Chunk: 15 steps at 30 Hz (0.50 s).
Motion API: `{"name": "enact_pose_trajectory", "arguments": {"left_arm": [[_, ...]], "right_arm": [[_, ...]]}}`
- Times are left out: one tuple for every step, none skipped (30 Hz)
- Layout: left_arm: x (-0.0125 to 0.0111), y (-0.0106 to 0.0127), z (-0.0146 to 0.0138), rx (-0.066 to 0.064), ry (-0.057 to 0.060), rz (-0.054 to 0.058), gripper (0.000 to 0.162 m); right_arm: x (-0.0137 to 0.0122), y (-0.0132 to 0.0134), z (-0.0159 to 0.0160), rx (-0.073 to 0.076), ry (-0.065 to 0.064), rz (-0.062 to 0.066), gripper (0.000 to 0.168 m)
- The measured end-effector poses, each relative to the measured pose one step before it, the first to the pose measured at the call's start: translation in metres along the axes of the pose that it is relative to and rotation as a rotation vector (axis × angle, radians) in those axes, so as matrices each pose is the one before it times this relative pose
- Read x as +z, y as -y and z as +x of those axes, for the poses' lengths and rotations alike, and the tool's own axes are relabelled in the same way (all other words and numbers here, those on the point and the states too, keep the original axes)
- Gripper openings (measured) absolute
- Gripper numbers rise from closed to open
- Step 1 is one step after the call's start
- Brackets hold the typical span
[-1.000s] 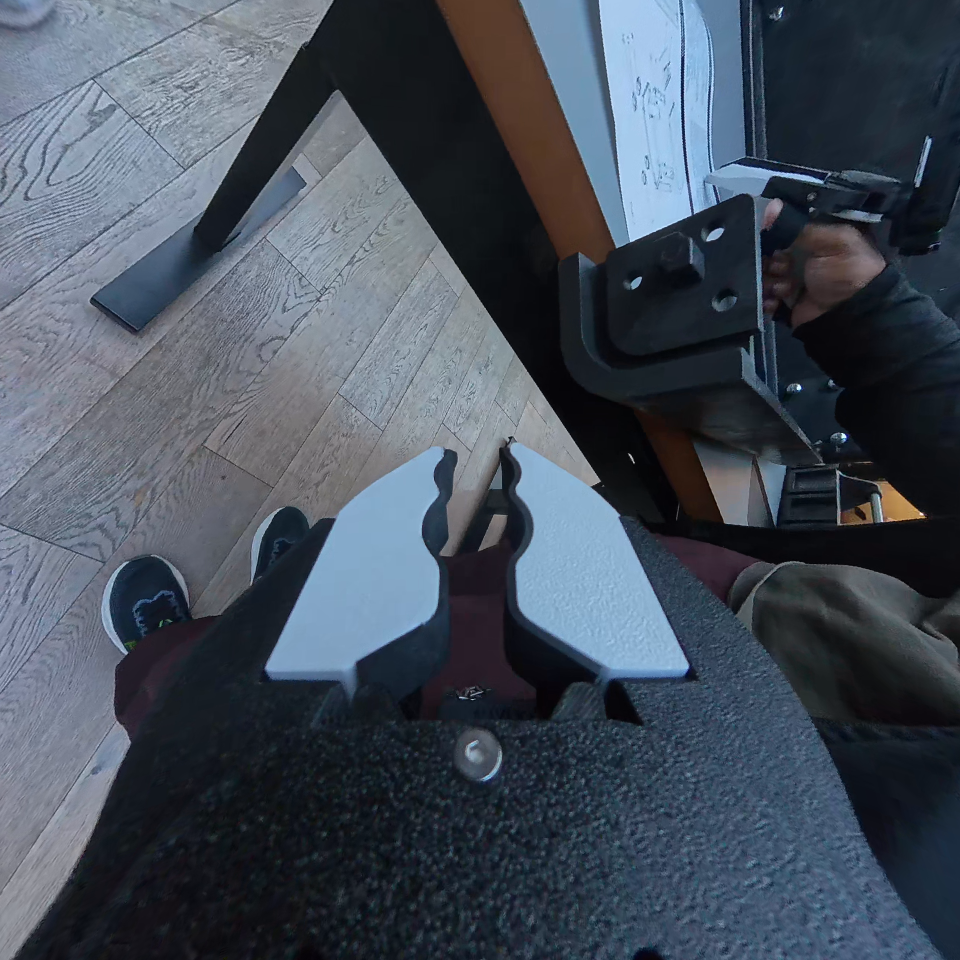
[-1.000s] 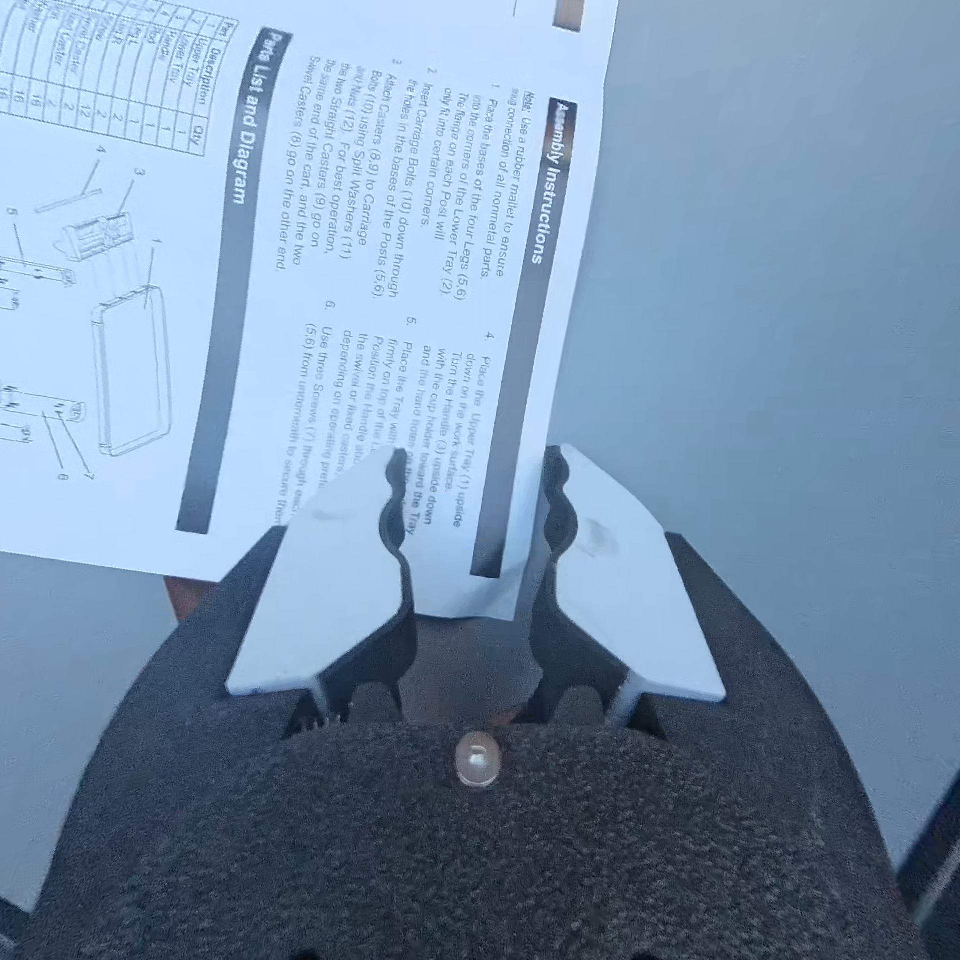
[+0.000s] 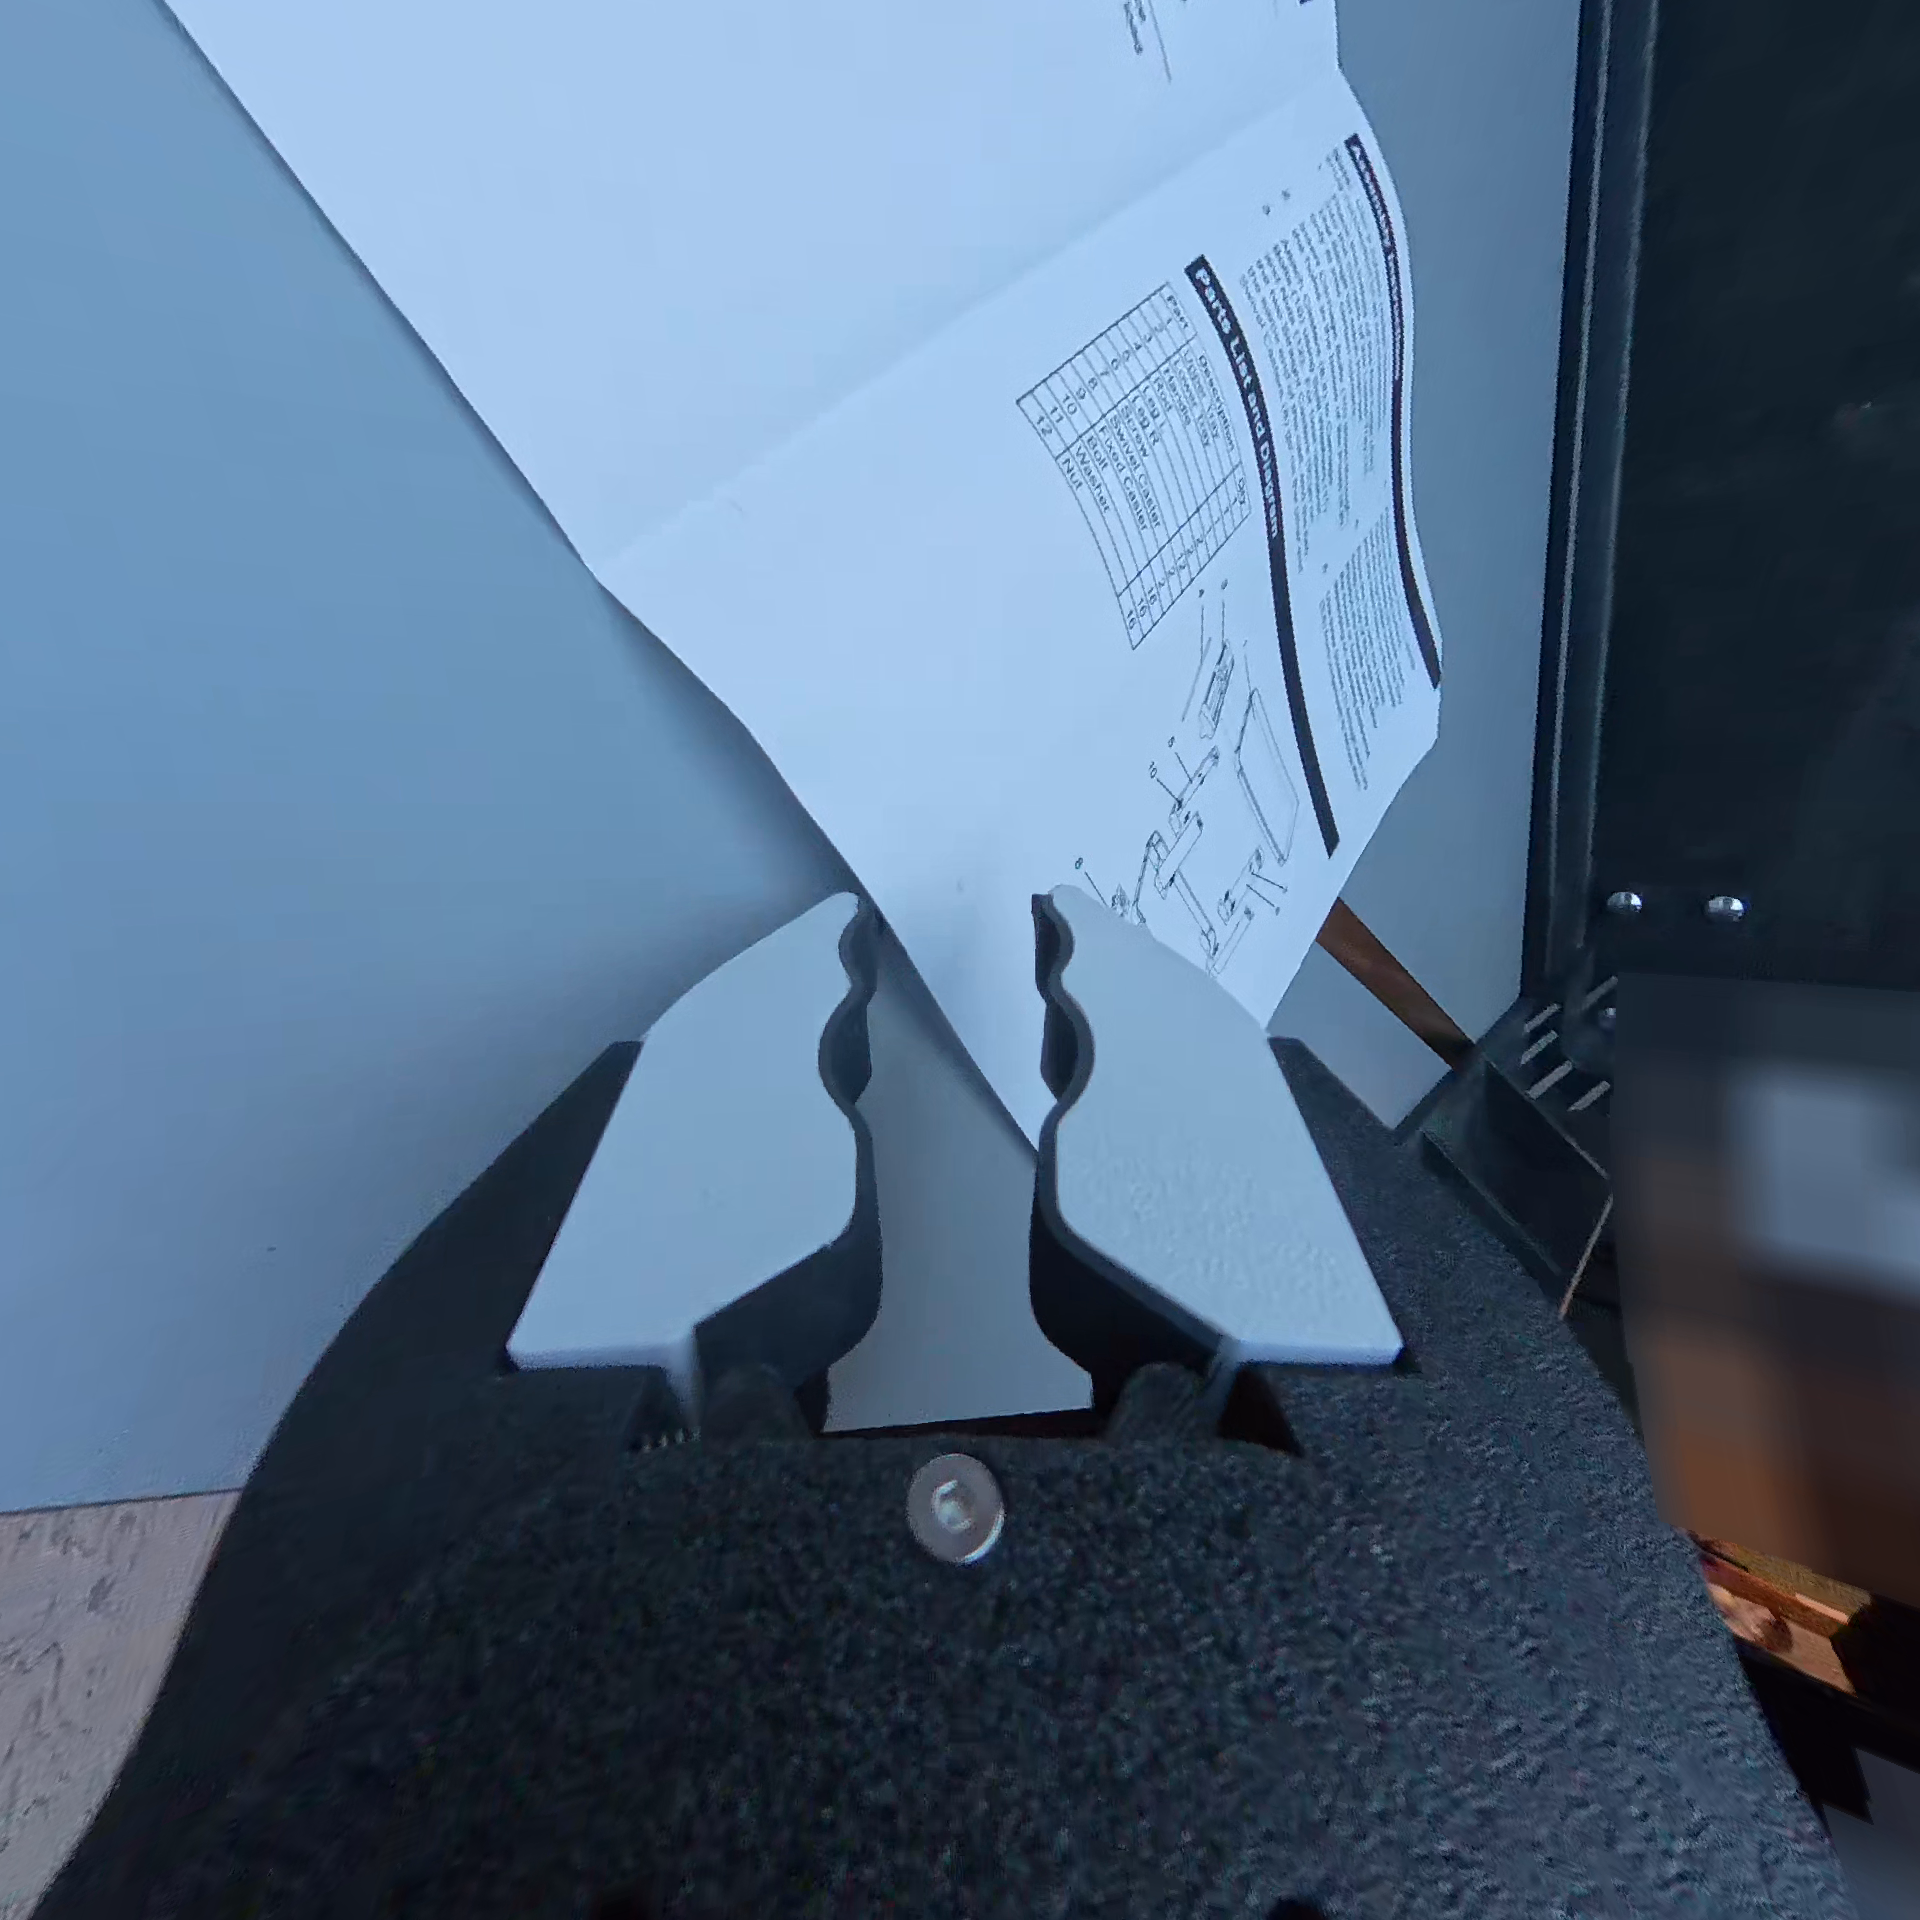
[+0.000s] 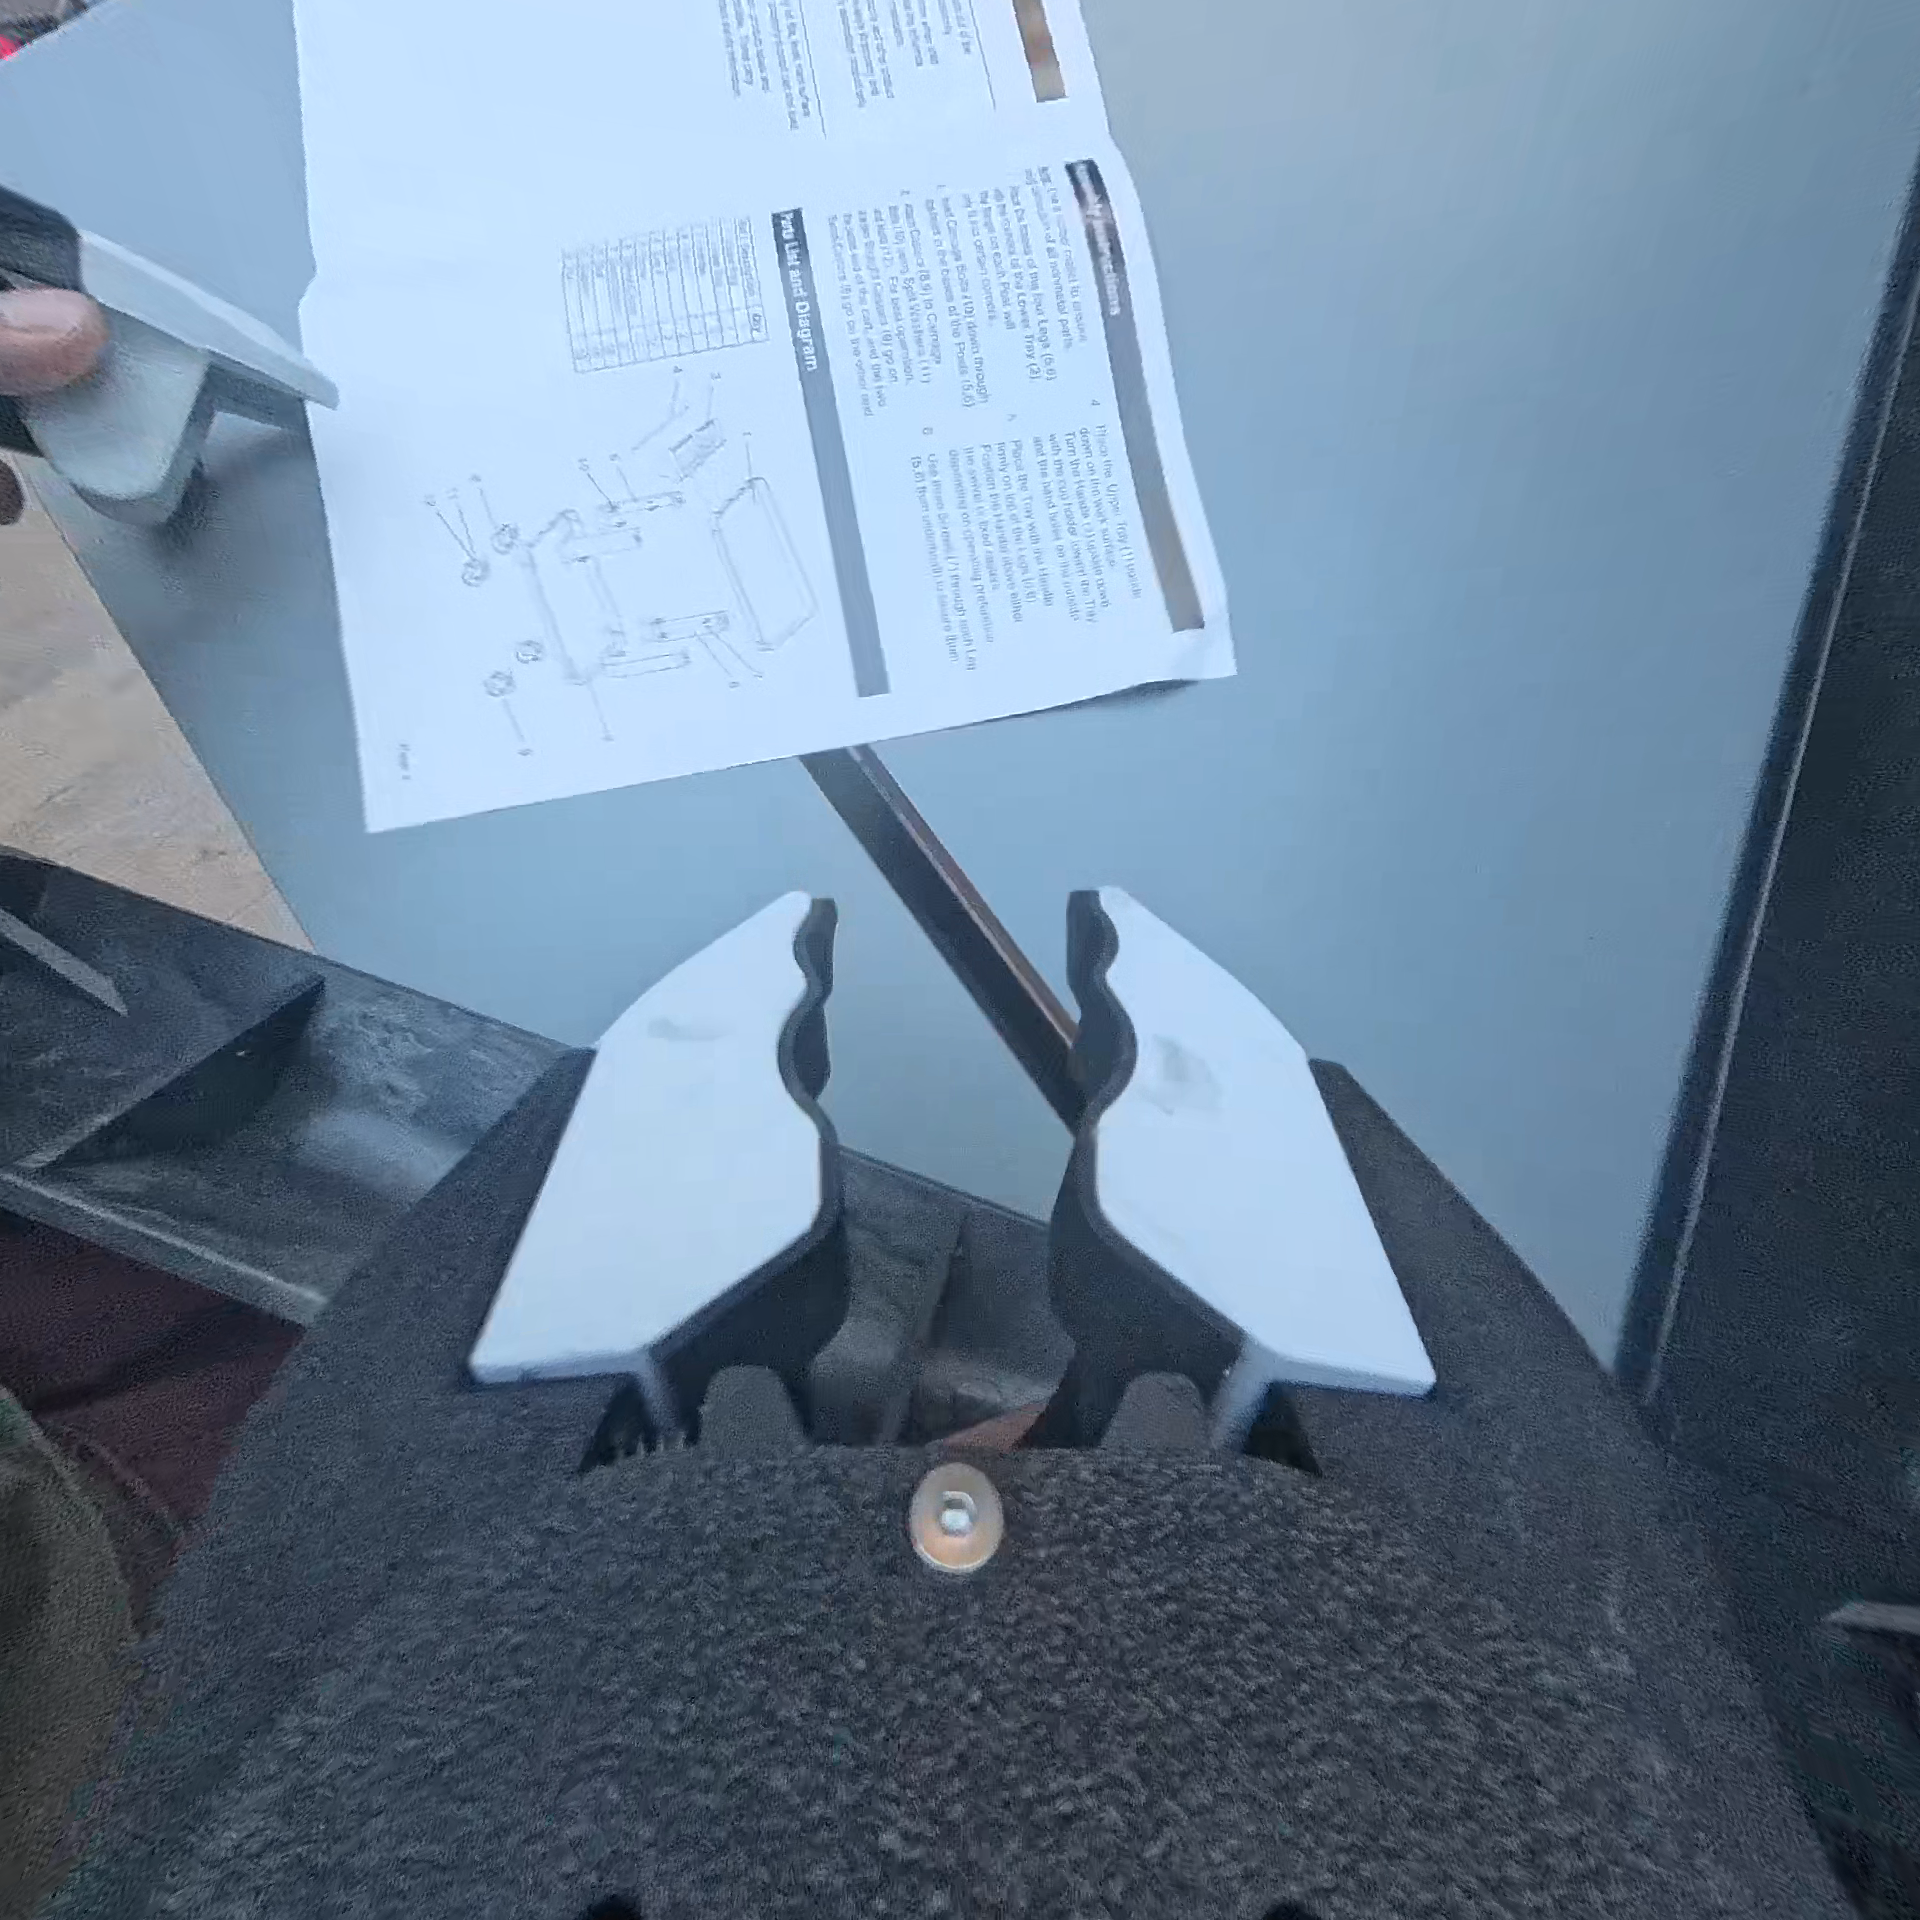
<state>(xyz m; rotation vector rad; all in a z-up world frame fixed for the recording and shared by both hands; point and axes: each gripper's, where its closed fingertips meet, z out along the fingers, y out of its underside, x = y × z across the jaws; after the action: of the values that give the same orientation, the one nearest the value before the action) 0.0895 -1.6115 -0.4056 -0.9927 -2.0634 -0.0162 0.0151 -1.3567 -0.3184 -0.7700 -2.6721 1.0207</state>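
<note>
The left claw [image 3: 951,914] has its two grey fingers held apart, and the lower corner of a printed sheet of paper [image 3: 831,416] runs down into the gap between them. The fingers do not appear to pinch it, though contact cannot be ruled out. The sheet slants up and away over a plain grey tabletop [image 3: 260,727]. To the right stands a black panel [image 3: 1766,520] with two small bright screw heads near its lower edge. The right claw [image 4: 951,904] also has its fingers spread and nothing between them. It is clear of the sheet, which lies ahead of it. A dark narrow strip [image 4: 935,883] runs diagonally from under the sheet towards the right claw's right-hand finger. In the right wrist view the other claw shows at the sheet's left edge, with a person's fingertip [image 4: 47,332] beside it, and a black moulded part [image 4: 156,1039] lies lower left. In all: two claws, one sheet, one strip, one panel.
</note>
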Motion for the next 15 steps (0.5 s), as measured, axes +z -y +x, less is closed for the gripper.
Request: {"name": "enact_pose_trajectory", "arguments": {"left_arm": [[0.0026, -0.00194, 0.00278, -0.012, -0.0143, -0.015, 0.027], [0.00215, -0.00099, 0.00295, -0.0152, -0.0177, -0.008, 0.027], [0.00206, -0.00112, 0.0034, -0.017, -0.0246, -0.009, 0.027], [0.00202, -0.00092, 0.00416, -0.0113, -0.0326, -0.0076, 0.027], [0.00195, -0.00122, 0.00304, -0.0047, -0.0265, -0.0111, 0.027], [0.00159, -0.00203, 0.00183, 0.0029, -0.0175, -0.0172, 0.027], [0.00137, -0.00192, 0.00262, 0.012, -0.0225, -0.0175, 0.027], [0.00087, -0.00251, 0.00356, 0.0112, -0.0277, -0.0225, 0.027], [-0.00012, -0.00339, 0.00197, 0.0076, -0.0167, -0.027, 0.028], [-0.00161, -0.00234, 0.00078, 0.0142, -0.0034, -0.0151, 0.028], [-0.00303, -0.00231, -0.00098, 0.0189, 0.0104, -0.0104, 0.028], [-0.00417, -0.00293, -0.00192, 0.0227, 0.0188, -0.011, 0.029], [-0.0055, -0.00255, -0.00142, 0.0345, 0.0222, -0.0045, 0.03], [-0.00653, -0.00165, 0.00016, 0.0483, 0.0203, 0.0035, 0.032], [-0.00715, -0.00151, 0.00384, 0.0599, 0.0056, 0.0088, 0.033]], "right_arm": [[-0.00138, -0.00168, -0.00446, 0.0067, -0.0075, -0.006, 0.046], [-0.00112, -0.00186, -0.00447, -0.0031, -0.0076, -0.0095, 0.047], [-0.00096, -0.00144, -0.00433, -0.0083, -0.0068, -0.0092, 0.047], [-0.00098, -0.00078, -0.00432, -0.0076, -0.0055, -0.0061, 0.047], [-0.00115, 0.0, -0.00415, -0.0044, -0.003, -0.0026, 0.047], [-0.00157, 0.00021, -0.00395, -0.0018, -0.0015, -0.001, 0.047], [-0.00209, 0.00006, -0.00325, -0.0005, -0.0034, -0.0007, 0.047], [-0.00287, 0.00001, -0.00247, 0.0012, -0.005, 0.0017, 0.047], [-0.00344, -0.00047, -0.00211, 0.0032, -0.0052, 0.0028, 0.047], [-0.00395, -0.00178, -0.00145, 0.0036, -0.0067, 0.0014, 0.048], [-0.00456, -0.0032, -0.00066, 0.0027, -0.0086, 0.0, 0.048], [-0.00521, -0.00479, 0.00004, 0.0021, -0.0113, -0.0009, 0.048], [-0.00584, -0.00651, 0.00062, 0.0029, -0.0138, -0.0014, 0.048], [-0.00673, -0.00815, 0.00116, 0.0053, -0.0133, -0.0022, 0.048], [-0.0071, -0.00964, 0.00138, 0.0084, -0.0116, -0.0027, 0.048]]}}
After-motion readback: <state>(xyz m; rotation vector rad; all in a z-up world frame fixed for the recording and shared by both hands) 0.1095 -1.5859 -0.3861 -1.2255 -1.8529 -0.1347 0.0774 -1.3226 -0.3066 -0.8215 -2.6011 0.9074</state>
